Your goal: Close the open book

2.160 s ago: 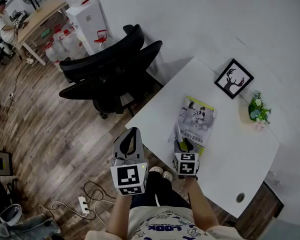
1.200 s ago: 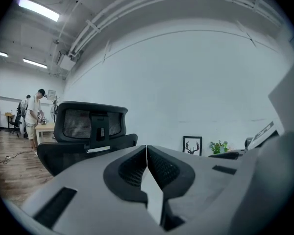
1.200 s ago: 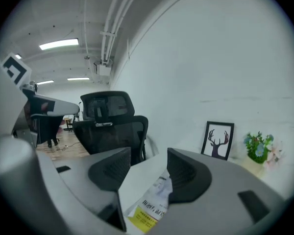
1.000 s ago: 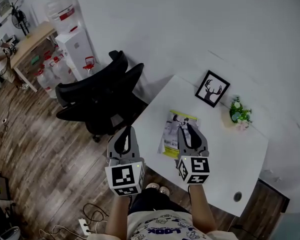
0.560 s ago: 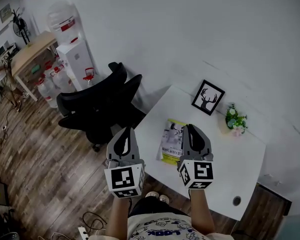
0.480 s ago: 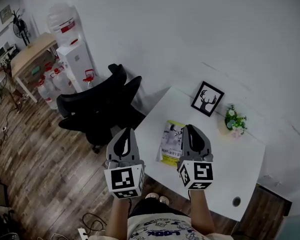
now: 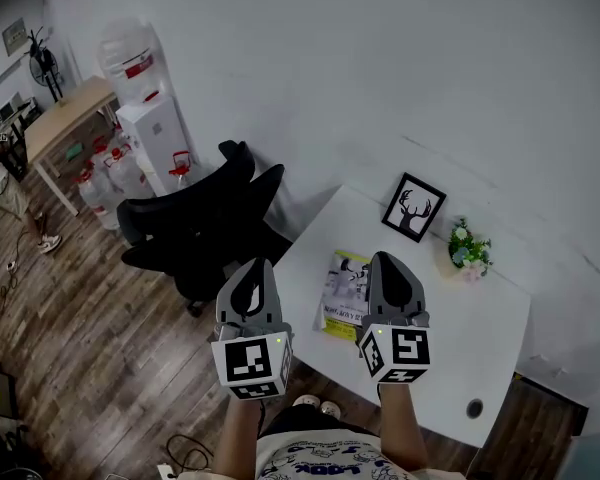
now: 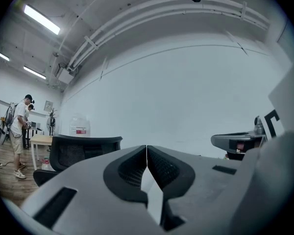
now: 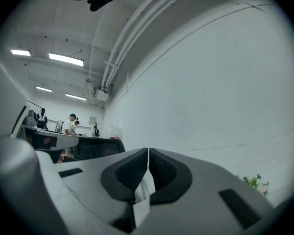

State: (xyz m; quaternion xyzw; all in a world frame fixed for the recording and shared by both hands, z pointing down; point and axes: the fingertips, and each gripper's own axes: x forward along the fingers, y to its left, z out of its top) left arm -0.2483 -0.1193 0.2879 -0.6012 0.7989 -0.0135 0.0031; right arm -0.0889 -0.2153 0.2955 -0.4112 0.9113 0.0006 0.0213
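The book (image 7: 344, 296), with a yellow and grey cover, lies closed and flat on the white table (image 7: 460, 338) near its left edge. My right gripper (image 7: 386, 260) hangs above the table just right of the book. Its jaws are closing and the tips meet, with nothing between them (image 9: 148, 152). My left gripper (image 7: 259, 266) floats off the table's left side, over the floor, shut and empty (image 8: 146, 148). Both point level toward the white wall. Neither touches the book.
A framed deer picture (image 7: 413, 207) and a small flowering plant (image 7: 468, 251) stand at the table's far side. A black office chair (image 7: 210, 218) sits left of the table. Further left are a water dispenser (image 7: 145, 108) and a wooden desk (image 7: 65, 118).
The right gripper's jaws, open over the book a second ago, have come together. Both grippers have risen away from the table. The book has stayed closed where it lies.
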